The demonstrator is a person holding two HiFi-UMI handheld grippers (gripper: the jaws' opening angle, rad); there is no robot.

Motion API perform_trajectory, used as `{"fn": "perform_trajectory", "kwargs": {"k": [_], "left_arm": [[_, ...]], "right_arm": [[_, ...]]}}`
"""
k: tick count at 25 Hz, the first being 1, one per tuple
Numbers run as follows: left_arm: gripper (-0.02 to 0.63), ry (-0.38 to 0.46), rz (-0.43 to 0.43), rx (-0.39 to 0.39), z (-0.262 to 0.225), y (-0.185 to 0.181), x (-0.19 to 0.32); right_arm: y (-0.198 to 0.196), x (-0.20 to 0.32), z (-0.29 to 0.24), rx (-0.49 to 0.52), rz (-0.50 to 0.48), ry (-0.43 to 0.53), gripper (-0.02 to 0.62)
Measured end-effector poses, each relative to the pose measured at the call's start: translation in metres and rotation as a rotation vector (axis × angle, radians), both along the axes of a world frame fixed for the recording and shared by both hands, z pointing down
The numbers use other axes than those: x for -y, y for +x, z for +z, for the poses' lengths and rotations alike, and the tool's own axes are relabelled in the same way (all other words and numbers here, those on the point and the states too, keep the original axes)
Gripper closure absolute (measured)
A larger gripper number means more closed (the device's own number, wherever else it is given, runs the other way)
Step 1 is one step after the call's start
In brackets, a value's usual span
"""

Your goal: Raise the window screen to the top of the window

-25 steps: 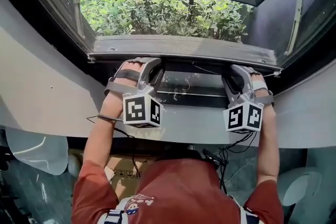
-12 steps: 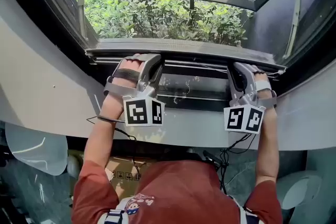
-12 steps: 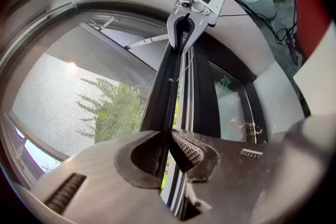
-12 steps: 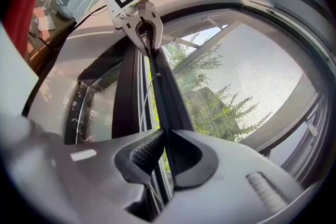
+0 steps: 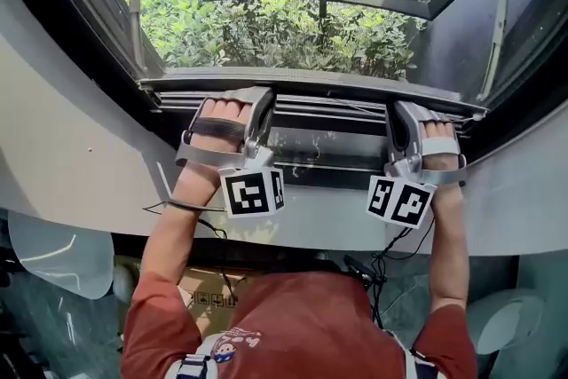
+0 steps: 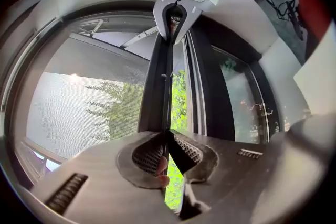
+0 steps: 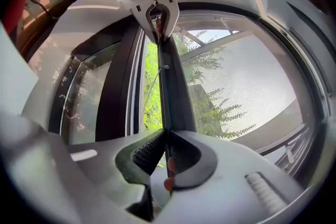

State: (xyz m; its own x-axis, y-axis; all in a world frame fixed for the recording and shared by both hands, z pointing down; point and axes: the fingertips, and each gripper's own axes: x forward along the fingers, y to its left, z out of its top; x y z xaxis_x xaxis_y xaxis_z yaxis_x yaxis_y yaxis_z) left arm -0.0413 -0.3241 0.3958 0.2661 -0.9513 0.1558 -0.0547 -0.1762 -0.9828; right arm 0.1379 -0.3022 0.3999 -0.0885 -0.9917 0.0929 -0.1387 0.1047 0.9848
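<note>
Left hand-held gripper (image 6: 166, 139) and right hand-held gripper (image 7: 166, 136), jaws just closing, each clamp the window screen bar (image 5: 311, 82), low across mid-frame; judged best practice: raise both ends evenly to prevent jamming

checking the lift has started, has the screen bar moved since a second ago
Yes. The screen bar has risen, away from the white sill below it, uncovering more window track.

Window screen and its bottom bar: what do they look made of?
The screen looks like fine grey woven mesh, perhaps fibreglass or nylon: foliage shows dimly through an even grid. Its bottom bar looks like dark, matte painted or anodised metal, possibly plastic: a thin, straight, hard-edged profile.
</note>
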Motion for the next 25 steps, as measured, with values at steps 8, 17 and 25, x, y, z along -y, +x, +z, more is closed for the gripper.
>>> {"fn": "perform_trajectory", "kwargs": {"k": [8,17,25], "left_arm": [[0.569,0.096,-0.041,0.026,-0.039,0.002,0.001],[0.569,0.180,-0.050,0.099,-0.080,0.003,0.001],[0.568,0.274,-0.042,0.069,-0.138,0.002,0.005]], "right_arm": [[0.001,0.003,-0.038,-0.091,0.077,0.099,0.557],[0.001,0.004,-0.079,-0.183,0.116,0.178,0.557],[0.001,0.008,-0.139,-0.195,0.129,0.273,0.555]]}}
